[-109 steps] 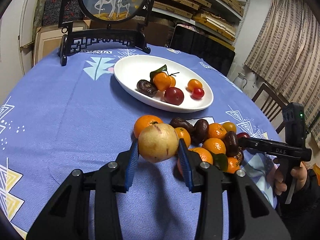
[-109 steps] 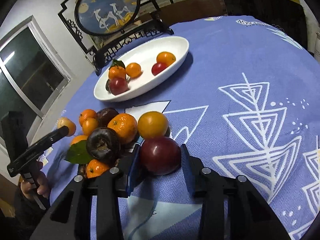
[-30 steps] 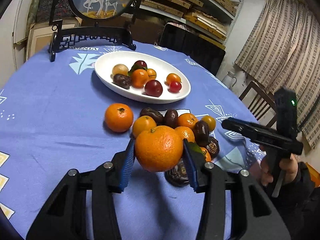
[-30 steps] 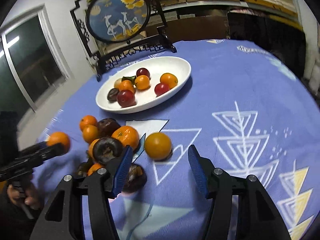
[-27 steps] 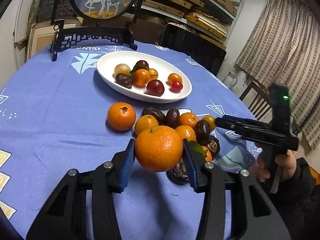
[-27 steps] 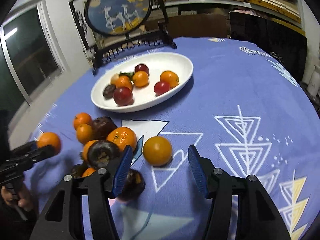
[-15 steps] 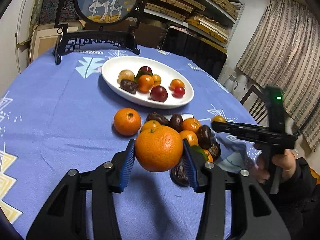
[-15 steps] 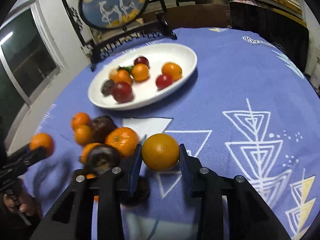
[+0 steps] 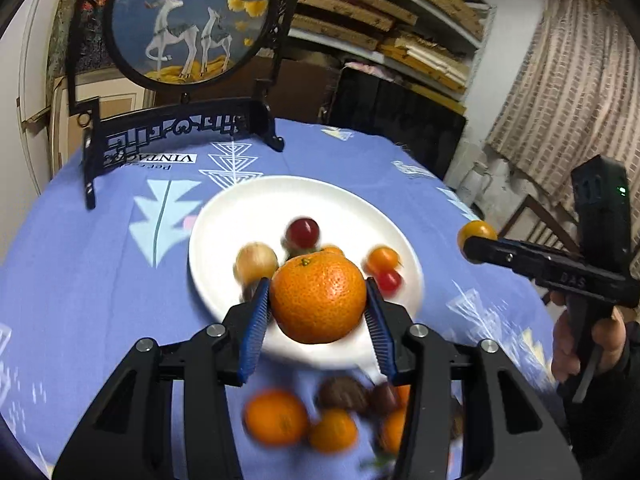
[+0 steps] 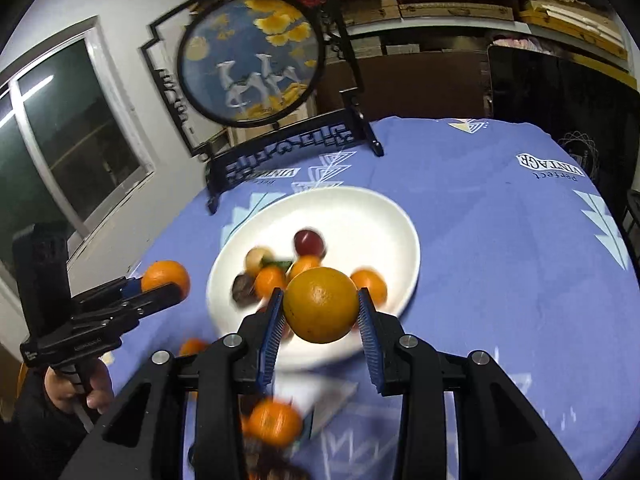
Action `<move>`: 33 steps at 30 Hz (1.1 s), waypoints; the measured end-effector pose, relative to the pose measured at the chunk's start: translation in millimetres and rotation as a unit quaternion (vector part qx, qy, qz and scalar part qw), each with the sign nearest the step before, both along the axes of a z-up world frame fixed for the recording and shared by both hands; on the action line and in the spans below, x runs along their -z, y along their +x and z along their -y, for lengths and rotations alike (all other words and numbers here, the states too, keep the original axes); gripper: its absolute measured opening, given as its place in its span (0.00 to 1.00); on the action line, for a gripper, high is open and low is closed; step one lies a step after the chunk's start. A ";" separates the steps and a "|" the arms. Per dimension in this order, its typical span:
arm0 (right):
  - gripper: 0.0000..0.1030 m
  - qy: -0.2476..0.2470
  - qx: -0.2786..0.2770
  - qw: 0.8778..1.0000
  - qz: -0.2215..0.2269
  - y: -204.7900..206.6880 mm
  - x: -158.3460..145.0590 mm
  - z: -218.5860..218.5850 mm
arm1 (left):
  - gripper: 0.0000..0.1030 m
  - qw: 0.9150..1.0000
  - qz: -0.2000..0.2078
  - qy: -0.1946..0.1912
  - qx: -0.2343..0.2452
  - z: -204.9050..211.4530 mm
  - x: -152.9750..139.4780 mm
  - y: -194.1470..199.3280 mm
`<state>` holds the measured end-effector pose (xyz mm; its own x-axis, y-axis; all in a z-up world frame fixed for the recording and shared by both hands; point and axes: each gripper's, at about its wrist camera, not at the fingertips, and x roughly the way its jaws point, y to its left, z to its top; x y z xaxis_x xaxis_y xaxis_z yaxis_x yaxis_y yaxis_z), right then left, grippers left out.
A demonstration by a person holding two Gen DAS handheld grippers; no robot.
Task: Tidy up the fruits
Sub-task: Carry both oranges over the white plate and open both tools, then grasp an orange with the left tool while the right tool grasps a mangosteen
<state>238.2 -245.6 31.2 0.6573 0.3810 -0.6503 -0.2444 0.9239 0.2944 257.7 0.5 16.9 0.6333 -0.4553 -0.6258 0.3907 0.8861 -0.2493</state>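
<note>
My left gripper (image 9: 318, 320) is shut on a large tangerine (image 9: 318, 297) and holds it in the air over the near rim of the white oval plate (image 9: 256, 200). My right gripper (image 10: 322, 326) is shut on a smooth yellow-orange fruit (image 10: 321, 305) and holds it above the near edge of the same plate (image 10: 384, 216). The plate holds several small fruits, among them a dark red one (image 9: 303, 230) and a pale yellow one (image 9: 256, 261). The right gripper shows in the left wrist view (image 9: 478, 238), the left gripper in the right wrist view (image 10: 160, 284).
A pile of tangerines (image 9: 276, 420) and dark fruits (image 9: 344, 394) lies on the blue tablecloth (image 9: 80, 280) below both grippers. A black-framed round deer screen (image 9: 184, 20) stands behind the plate. A chair (image 9: 536, 220) stands at the table's right.
Both grippers have risen and moved forward from the fruit pile to the plate, each carrying its fruit. The right gripper closed on the yellow-orange fruit within the last second.
</note>
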 end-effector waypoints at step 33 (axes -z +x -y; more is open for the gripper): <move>0.54 0.051 0.040 0.998 0.009 -100.7 67.4 29.2 | 0.65 0.992 -0.011 0.120 0.034 -8.1 53.5 -103.4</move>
